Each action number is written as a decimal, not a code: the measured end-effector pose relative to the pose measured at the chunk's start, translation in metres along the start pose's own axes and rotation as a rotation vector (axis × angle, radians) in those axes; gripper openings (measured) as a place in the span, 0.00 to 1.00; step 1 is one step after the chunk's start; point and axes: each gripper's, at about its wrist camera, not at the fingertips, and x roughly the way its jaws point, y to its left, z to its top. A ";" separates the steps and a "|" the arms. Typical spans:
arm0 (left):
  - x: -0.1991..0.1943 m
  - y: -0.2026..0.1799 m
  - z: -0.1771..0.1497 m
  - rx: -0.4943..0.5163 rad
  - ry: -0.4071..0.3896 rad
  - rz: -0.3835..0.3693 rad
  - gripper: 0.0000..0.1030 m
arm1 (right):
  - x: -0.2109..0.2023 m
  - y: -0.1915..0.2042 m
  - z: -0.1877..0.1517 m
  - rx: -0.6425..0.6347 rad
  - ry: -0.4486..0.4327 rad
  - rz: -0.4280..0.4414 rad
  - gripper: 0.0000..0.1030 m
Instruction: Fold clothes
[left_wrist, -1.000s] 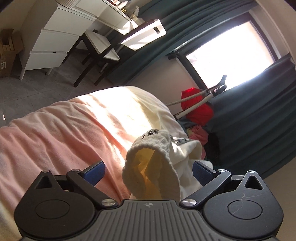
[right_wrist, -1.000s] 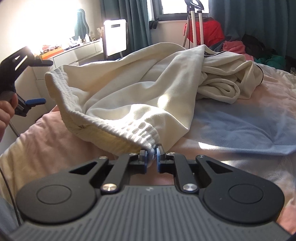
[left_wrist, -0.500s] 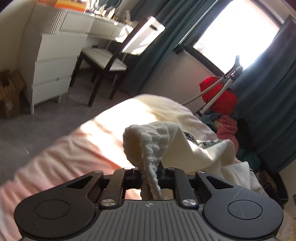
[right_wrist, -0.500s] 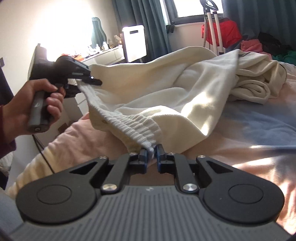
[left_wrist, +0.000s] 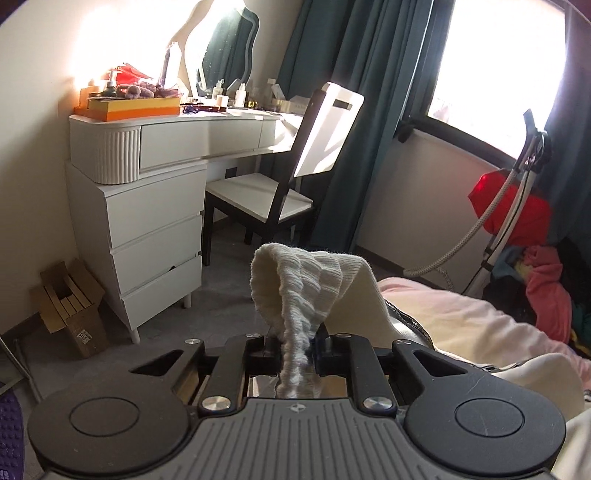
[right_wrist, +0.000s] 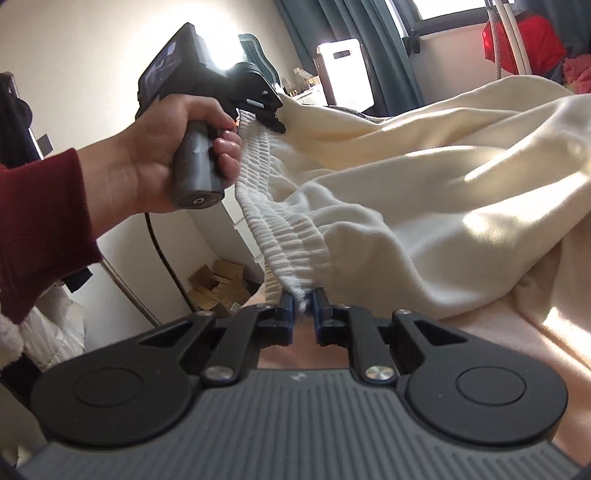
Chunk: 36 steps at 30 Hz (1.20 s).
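Above the bed (right_wrist: 517, 332), left gripper (left_wrist: 295, 350) had newly clamped the waistband (right_wrist: 280, 229); right gripper (right_wrist: 303, 310) pinched its other end, stretched for folding

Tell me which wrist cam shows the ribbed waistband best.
Right wrist. There the ribbed waistband runs stretched between the left gripper and the right gripper, both clamped on it. The left wrist view shows only a bunched end pinched in its own jaws.

cream ribbed waistband (right_wrist: 280, 221) | pink bedsheet (left_wrist: 461, 310) | teal curtains (left_wrist: 351, 110)
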 end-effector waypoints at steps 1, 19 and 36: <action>0.005 0.001 -0.004 0.002 0.007 -0.004 0.23 | 0.002 0.001 -0.002 -0.010 0.002 -0.003 0.16; -0.171 -0.070 -0.084 0.180 -0.196 -0.148 0.96 | -0.154 -0.017 0.023 -0.171 -0.133 -0.106 0.79; -0.256 -0.218 -0.255 0.318 -0.140 -0.460 0.99 | -0.317 -0.152 0.023 0.006 -0.357 -0.545 0.79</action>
